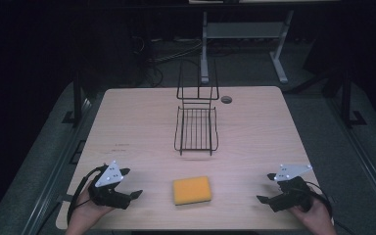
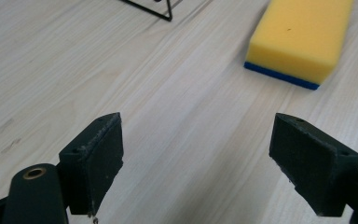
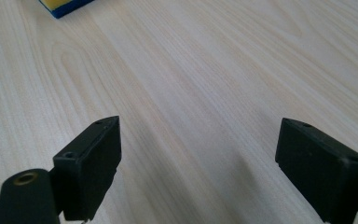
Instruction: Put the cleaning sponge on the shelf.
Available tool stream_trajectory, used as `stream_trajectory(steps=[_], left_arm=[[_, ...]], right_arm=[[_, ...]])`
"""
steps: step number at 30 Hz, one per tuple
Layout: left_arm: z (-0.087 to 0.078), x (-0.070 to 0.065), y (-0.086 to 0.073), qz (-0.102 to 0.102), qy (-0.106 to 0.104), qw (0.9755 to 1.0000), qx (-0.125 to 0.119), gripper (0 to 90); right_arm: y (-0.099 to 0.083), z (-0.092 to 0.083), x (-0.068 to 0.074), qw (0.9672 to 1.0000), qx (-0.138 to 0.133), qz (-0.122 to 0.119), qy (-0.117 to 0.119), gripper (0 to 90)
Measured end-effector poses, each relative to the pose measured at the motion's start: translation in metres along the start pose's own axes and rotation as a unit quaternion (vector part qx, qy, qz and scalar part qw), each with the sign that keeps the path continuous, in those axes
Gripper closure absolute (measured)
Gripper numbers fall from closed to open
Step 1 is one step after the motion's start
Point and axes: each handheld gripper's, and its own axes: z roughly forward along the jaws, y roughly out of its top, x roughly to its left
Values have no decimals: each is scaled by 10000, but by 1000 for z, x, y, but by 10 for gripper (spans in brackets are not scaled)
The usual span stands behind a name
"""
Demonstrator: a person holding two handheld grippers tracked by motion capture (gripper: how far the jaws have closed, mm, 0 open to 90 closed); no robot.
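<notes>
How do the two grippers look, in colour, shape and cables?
Both the left gripper and right gripper are black, each topped by a grey three-cornered plate with dark dots. Black cables trail from both. Their jaws end in flat, blocky black pads.

In my left gripper view, the yellow rectangular sponge with a blue underside (image 2: pixel 298 39) runs off the top edge, and the black wire rack (image 2: pixel 151 9) shows just one bottom corner. My right gripper view clips that sponge (image 3: pixel 65 5) to a sliver at the top. From the high view, my hands leave the bottom edge, and the dark room beyond the pale wooden table (image 1: pixel 127 127) stays too dim to read.
</notes>
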Motion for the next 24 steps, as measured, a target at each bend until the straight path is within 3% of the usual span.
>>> stream_trajectory(steps=[24], left_arm=[[8, -8, 31, 410, -328, 9983, 248, 156]], right_arm=[[1, -2, 1, 10000, -23, -23, 19, 140]])
